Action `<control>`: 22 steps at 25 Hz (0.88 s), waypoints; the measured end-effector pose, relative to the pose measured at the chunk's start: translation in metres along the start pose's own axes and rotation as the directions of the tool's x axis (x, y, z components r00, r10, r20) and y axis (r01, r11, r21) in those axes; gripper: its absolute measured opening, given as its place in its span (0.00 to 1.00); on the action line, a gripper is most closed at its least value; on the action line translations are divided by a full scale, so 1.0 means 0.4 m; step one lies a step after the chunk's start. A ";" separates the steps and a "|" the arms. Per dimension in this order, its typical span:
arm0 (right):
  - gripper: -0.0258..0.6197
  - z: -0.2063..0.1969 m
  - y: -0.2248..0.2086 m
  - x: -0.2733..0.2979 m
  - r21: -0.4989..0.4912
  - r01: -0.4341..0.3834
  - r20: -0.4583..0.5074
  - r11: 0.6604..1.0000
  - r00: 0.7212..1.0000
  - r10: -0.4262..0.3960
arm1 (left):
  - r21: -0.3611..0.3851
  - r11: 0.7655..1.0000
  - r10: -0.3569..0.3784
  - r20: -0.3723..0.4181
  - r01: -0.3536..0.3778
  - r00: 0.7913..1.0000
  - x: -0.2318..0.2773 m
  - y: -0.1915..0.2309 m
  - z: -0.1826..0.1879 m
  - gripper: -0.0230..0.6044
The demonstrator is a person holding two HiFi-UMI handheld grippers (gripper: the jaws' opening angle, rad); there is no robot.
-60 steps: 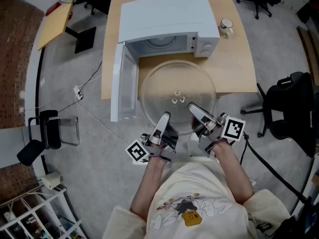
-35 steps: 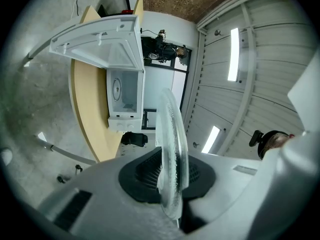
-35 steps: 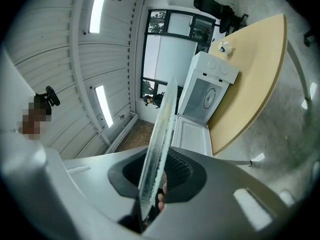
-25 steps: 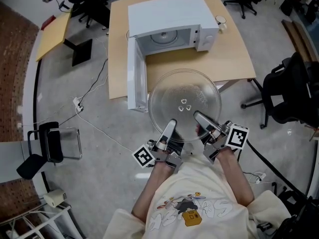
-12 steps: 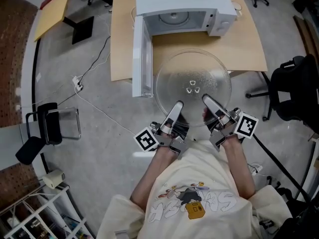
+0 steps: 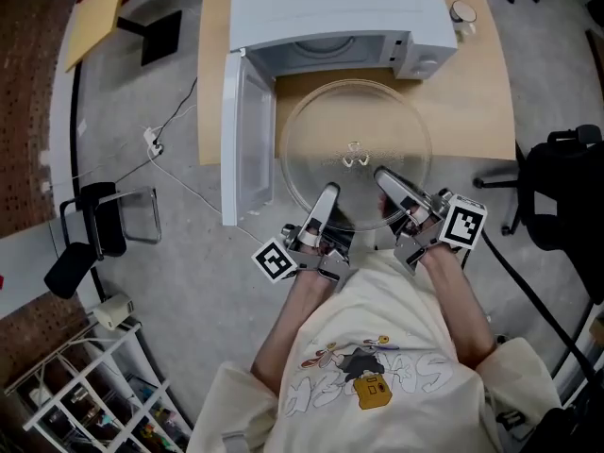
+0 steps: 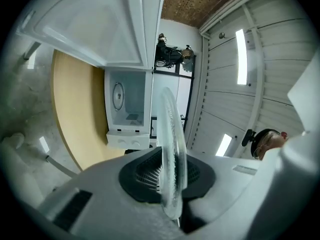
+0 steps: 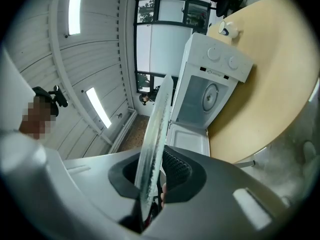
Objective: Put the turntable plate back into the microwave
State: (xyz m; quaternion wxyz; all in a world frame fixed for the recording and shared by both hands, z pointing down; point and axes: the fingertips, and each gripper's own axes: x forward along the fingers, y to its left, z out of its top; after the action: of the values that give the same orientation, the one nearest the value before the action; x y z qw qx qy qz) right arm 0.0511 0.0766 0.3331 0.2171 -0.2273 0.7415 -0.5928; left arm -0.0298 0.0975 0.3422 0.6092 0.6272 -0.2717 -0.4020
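i have the glass plate [image 6: 356,130] pinched by its near rim in my left gripper [image 6: 327,196] and right gripper [image 6: 386,179], just short of the open microwave [image 6: 330,12], where clipping the frame could jar it loose.

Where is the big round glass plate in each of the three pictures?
Head view: the glass plate lies flat in the middle, just in front of the open microwave.
Left gripper view: the plate shows edge-on, upright at centre, clamped between the jaws.
Right gripper view: it is edge-on again, slanting up from bottom centre, between the jaws.
Shared landmark: the white microwave, door open, seen beyond the plate in both gripper views.
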 end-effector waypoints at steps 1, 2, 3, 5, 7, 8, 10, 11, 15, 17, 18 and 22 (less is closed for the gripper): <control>0.11 0.022 -0.009 0.004 0.006 -0.001 -0.014 1.000 1.000 0.001 | -0.001 1.000 0.003 0.013 -0.003 1.000 0.020 0.009 0.000 0.09; 0.11 0.039 -0.018 0.008 0.010 -0.002 -0.028 1.000 1.000 0.003 | 0.000 1.000 0.006 0.022 -0.006 1.000 0.036 0.018 0.001 0.09; 0.11 0.054 -0.028 0.012 0.011 -0.004 -0.041 1.000 0.999 0.005 | 0.004 1.000 0.009 0.028 -0.009 1.000 0.050 0.026 0.004 0.09; 0.11 0.082 -0.048 0.021 0.006 -0.010 -0.063 1.000 0.998 0.011 | 0.012 1.000 0.008 0.037 -0.009 0.999 0.078 0.039 0.013 0.09; 0.11 0.101 -0.067 0.031 0.007 -0.013 -0.075 1.000 0.997 0.013 | 0.007 1.000 0.009 0.050 -0.009 0.999 0.098 0.054 0.020 0.09; 0.11 0.104 -0.077 0.034 0.012 -0.010 -0.077 1.000 0.997 0.011 | 0.002 1.000 0.012 0.055 -0.012 0.998 0.102 0.063 0.023 0.09; 0.11 0.104 -0.100 0.041 0.026 -0.002 -0.077 1.000 0.997 0.004 | -0.005 1.000 0.018 0.061 -0.018 0.998 0.104 0.084 0.033 0.09; 0.11 0.106 -0.113 0.047 0.031 0.001 -0.076 1.000 0.997 0.001 | -0.008 1.000 0.020 0.065 -0.020 0.998 0.108 0.096 0.041 0.09; 0.11 0.115 -0.174 0.073 0.051 0.002 -0.075 0.999 0.997 0.002 | -0.009 1.000 0.024 0.068 -0.023 0.997 0.123 0.148 0.074 0.10; 0.11 0.113 -0.210 0.095 0.055 0.013 -0.080 0.998 0.997 -0.008 | -0.021 0.999 0.033 0.084 -0.031 0.996 0.121 0.183 0.099 0.10; 0.11 0.114 -0.229 0.111 0.052 0.021 -0.086 0.998 0.996 -0.017 | -0.030 0.999 0.040 0.097 -0.037 0.994 0.122 0.201 0.117 0.09; 0.13 0.133 -0.306 0.198 0.042 0.027 -0.116 0.999 0.993 -0.022 | -0.025 0.999 0.045 0.156 -0.042 0.987 0.146 0.261 0.207 0.10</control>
State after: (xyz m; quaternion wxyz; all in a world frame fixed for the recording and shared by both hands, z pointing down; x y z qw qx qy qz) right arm 0.0288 -0.0356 0.4378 0.1713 -0.1968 0.7370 -0.6235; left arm -0.0524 -0.0076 0.4399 0.6012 0.5812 -0.3281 -0.4394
